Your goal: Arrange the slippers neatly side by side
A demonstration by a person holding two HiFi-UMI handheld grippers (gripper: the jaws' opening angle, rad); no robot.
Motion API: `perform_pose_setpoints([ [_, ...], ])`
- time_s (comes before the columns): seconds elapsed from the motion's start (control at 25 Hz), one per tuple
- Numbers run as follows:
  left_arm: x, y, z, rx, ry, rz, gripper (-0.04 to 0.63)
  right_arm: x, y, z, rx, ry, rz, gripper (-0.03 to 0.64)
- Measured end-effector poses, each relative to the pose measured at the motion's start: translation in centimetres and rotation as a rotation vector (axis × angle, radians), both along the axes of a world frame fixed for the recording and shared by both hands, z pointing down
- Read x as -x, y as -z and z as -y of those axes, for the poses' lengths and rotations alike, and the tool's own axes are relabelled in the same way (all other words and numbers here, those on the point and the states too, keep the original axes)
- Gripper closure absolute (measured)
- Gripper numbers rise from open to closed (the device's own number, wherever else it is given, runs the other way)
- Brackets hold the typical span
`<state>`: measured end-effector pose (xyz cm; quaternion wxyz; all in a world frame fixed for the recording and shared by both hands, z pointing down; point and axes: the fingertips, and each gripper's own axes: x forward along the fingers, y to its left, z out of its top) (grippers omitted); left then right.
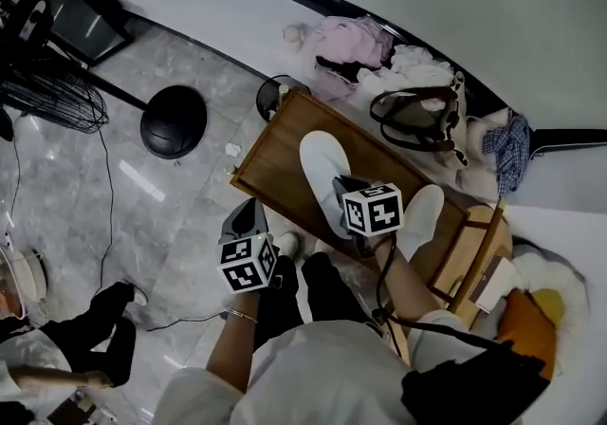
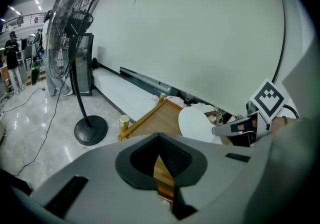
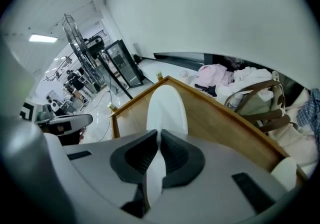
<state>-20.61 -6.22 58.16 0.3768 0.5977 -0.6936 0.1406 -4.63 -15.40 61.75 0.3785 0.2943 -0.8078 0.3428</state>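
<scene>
Two white slippers lie on a low wooden table (image 1: 277,162). My right gripper (image 1: 345,190) is shut on the heel end of the longer slipper (image 1: 321,165); in the right gripper view this slipper (image 3: 166,105) runs away from the pads over the wood. The other slipper (image 1: 423,212) lies to the right of that gripper, and its tip (image 3: 285,170) shows at the lower right. My left gripper (image 1: 248,214) hovers at the table's near-left edge, shut with nothing held (image 2: 159,140). From it I see the held slipper (image 2: 195,122) and the right gripper's marker cube (image 2: 268,99).
A standing fan (image 2: 75,23) with a round black base (image 1: 174,120) is on the marble floor to the left. Clothes (image 1: 351,42) and a brown-handled bag (image 1: 417,115) are piled beyond the table. A wooden chair (image 1: 474,262) is at right. A seated person's legs (image 1: 90,338) show at lower left.
</scene>
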Motion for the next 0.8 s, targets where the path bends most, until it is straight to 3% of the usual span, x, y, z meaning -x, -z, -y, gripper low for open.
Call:
perform_pose_setpoints([
  [0.8,-8.5,2.4,6.2,-0.039,-0.423,0.011,0.581,-11.0,2.8,0.2,0.002,-0.6,0.094,0.571],
])
